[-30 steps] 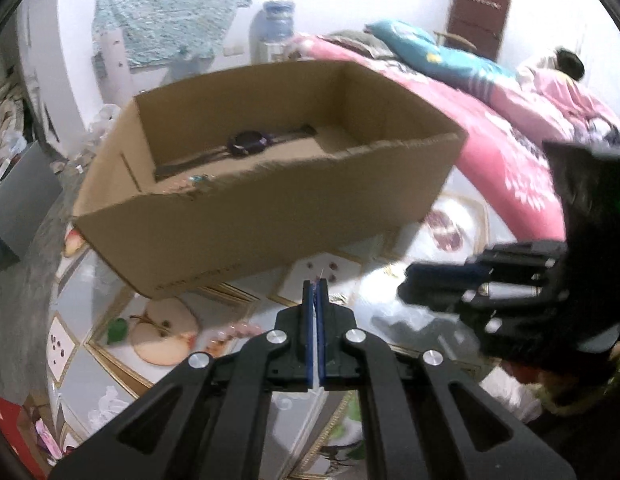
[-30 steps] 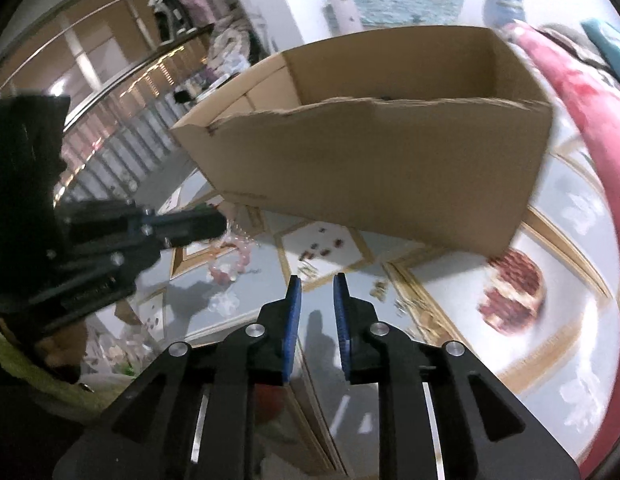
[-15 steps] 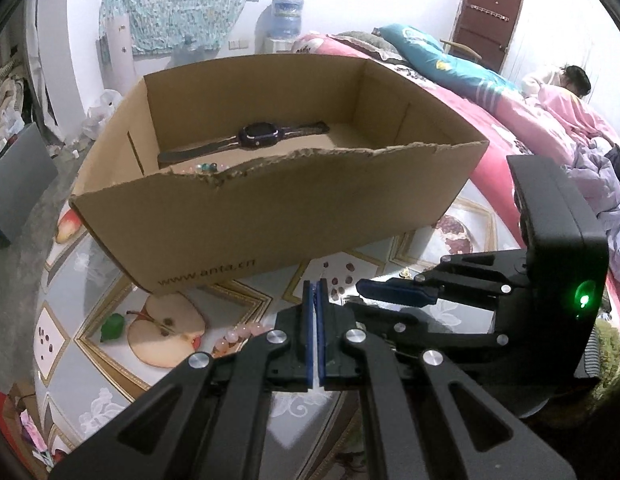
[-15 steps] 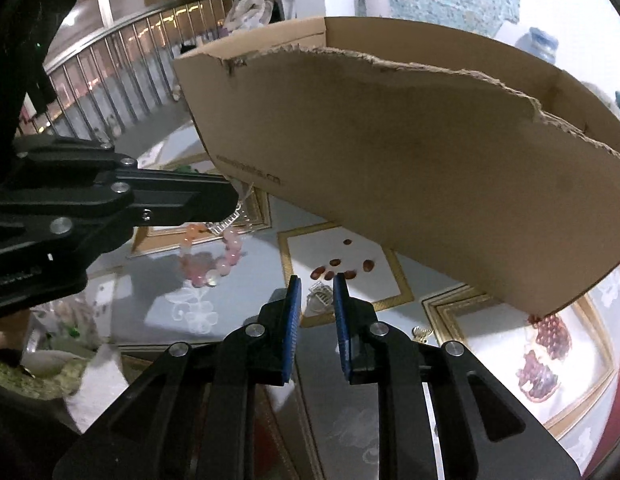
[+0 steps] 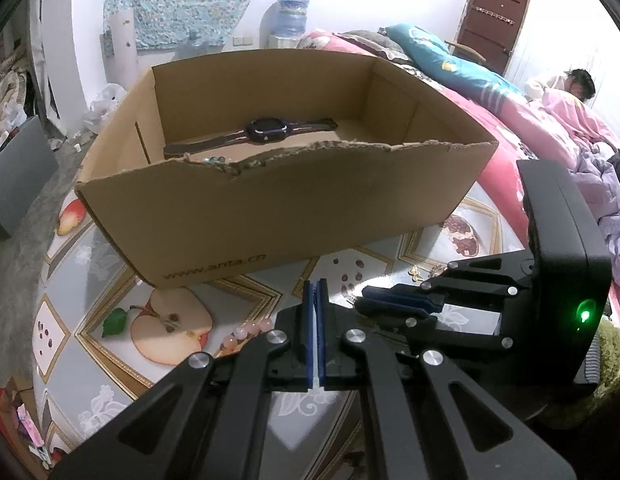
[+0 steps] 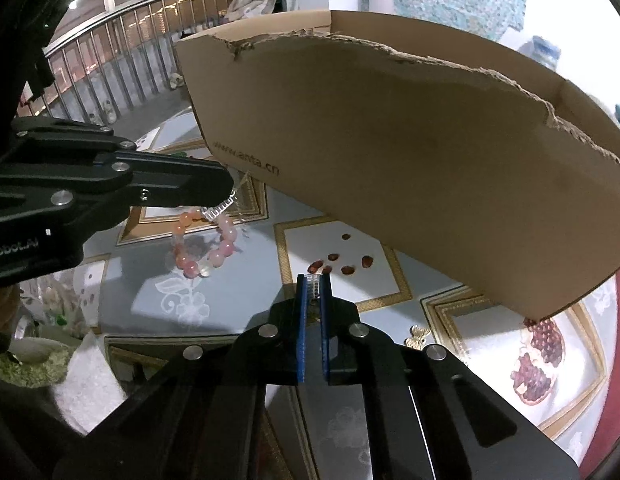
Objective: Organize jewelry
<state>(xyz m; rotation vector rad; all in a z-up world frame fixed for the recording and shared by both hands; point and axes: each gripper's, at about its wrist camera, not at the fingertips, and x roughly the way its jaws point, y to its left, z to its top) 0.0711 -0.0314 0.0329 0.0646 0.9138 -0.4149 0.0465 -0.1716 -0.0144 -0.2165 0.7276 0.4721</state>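
Both grippers have dropped closer to the table since a second ago. Left gripper (image 5: 315, 292) is fully closed, nothing visibly between its pads; right gripper (image 6: 313, 280) is nearly closed, a narrow gap left, holding nothing. Bead bracelet (image 6: 202, 242) lies on the tablecloth (image 6: 238, 308) just under the left tips, near the cardboard box (image 5: 270, 208) holding a watch (image 5: 266, 130). Likely light, floppy, slippery beads; pinch across one strand.

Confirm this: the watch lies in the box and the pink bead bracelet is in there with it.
Not quite. The watch does lie in the box, but the bracelet is outside it, on the tablecloth in front of the box, as the right wrist view shows.
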